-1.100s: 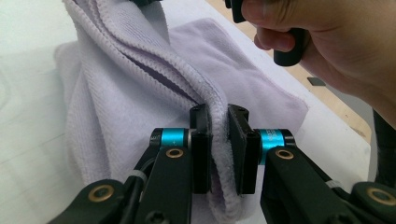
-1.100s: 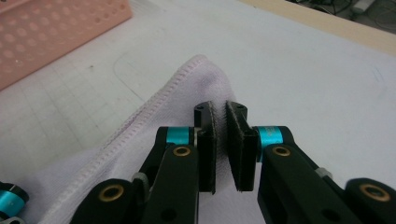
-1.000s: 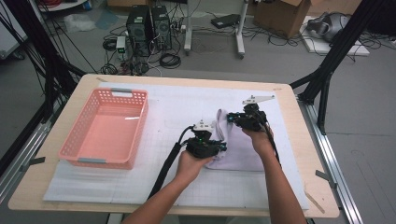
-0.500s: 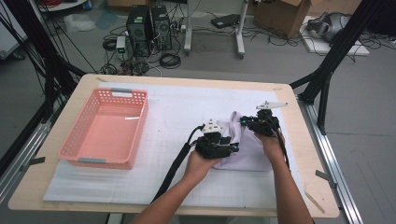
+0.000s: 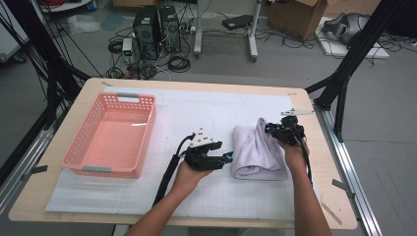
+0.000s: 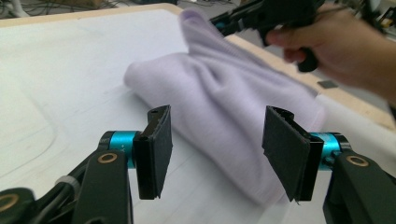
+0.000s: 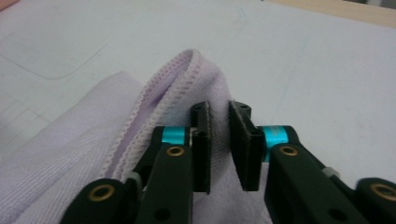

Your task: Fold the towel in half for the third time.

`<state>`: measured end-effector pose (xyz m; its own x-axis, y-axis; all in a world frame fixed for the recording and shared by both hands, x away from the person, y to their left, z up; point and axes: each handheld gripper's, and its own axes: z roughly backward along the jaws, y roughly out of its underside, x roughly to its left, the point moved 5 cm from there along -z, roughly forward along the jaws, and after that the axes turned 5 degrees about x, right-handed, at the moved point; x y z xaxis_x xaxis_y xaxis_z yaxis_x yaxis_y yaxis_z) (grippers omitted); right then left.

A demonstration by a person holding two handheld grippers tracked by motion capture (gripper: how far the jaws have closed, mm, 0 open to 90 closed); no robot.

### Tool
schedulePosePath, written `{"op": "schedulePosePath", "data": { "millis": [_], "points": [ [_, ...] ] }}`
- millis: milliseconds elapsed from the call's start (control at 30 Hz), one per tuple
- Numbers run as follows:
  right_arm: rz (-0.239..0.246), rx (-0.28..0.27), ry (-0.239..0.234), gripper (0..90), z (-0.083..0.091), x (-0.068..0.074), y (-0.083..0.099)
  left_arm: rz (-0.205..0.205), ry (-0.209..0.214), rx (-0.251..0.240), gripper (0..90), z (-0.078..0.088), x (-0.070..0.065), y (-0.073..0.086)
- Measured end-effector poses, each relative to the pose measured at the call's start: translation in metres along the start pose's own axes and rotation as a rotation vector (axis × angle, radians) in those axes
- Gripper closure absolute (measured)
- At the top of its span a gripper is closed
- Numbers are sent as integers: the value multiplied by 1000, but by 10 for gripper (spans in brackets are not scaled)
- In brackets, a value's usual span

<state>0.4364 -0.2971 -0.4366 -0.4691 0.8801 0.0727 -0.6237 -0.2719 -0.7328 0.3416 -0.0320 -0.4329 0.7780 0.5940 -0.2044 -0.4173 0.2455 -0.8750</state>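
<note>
A: Report the scene from left to right, starting at the table edge.

B: A pink basket (image 5: 109, 135) stands on the left part of the white mat (image 5: 196, 113) and holds nothing. Right of it, the left gripper (image 5: 227, 158) lies low over the mat, pointing at the lavender towel (image 5: 256, 147). The towel rests on the right half of the mat, folded into a thick bundle, well apart from the basket.

A: State of the left gripper?

B: Its jaws stand apart and have just been opening. In the left gripper view the pads (image 6: 154, 151) are clear of the cloth; the towel (image 6: 224, 112) lies just beyond them, nothing pinched.

A: And the right gripper?

B: The right gripper (image 5: 269, 129) sits at the far end of the towel, where the fabric rises to a peak. In the right gripper view the jaws (image 7: 219, 140) have a narrow gap with the hemmed fold (image 7: 187, 79) of the towel just ahead of and partly between them. The jaws have just been easing open. Whether the pads still press on the cloth cannot be told.

A: Progress assessment?

B: Judged from the layout, the folding appears largely done: the towel is a compact bundle with its edges turned in. Both grippers seem to be letting go. The raised end under the right gripper has not yet settled flat. If the bundle belongs in the basket, that transfer remains, since the basket is empty.
</note>
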Motion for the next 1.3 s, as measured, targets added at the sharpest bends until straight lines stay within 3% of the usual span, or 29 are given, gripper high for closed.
{"op": "schedulePosePath", "data": {
  "millis": [100, 233, 433, 567, 700, 733, 767, 833, 900, 1000, 1100, 1133, 1200, 1233, 1300],
  "points": [
    [-45, -21, 26, 649, 12, -2, -1, -1, -26, 3, 423, 6, 9, 10],
    [-34, -35, 58, 620, 29, -2, 6, -7, -45, 9, 417, 11, 15, 19],
    [-14, -55, 53, 536, 66, 8, 40, 12, -70, 7, 417, 22, 26, 36],
    [-26, -37, -9, 493, 75, 24, 64, 10, -80, 5, 416, 27, 30, 41],
    [-37, -21, -76, 472, 68, 37, 84, 6, -79, 9, 416, 33, 32, 43],
    [-33, 14, -72, 478, 63, 38, 89, 0, -77, 8, 416, 35, 32, 43],
    [-35, 37, -70, 549, 57, 39, 93, -2, -80, 7, 416, 36, 31, 44],
    [-48, 46, -107, 767, 53, 41, 98, 6, -76, -4, 416, 40, 31, 45],
    [-47, 38, -91, 826, 62, 41, 95, 6, -77, -7, 417, 43, 32, 46],
    [-85, 23, -34, 830, 78, 35, 95, 12, -89, -11, 416, 49, 37, 49],
    [-107, 60, 29, 820, 89, 28, 104, 22, -97, -15, 417, 54, 40, 52],
    [-109, 79, 55, 797, 90, 26, 107, 25, -96, -12, 417, 55, 40, 53],
    [-116, 95, 81, 663, 91, 26, 110, 19, -103, -2, 416, 57, 42, 56],
    [-109, 71, 107, 642, 95, 26, 107, 21, -102, -2, 416, 58, 42, 57],
    [-74, 2, 114, 621, 102, 30, 95, 25, -105, -7, 416, 60, 43, 59]
  ]
}}
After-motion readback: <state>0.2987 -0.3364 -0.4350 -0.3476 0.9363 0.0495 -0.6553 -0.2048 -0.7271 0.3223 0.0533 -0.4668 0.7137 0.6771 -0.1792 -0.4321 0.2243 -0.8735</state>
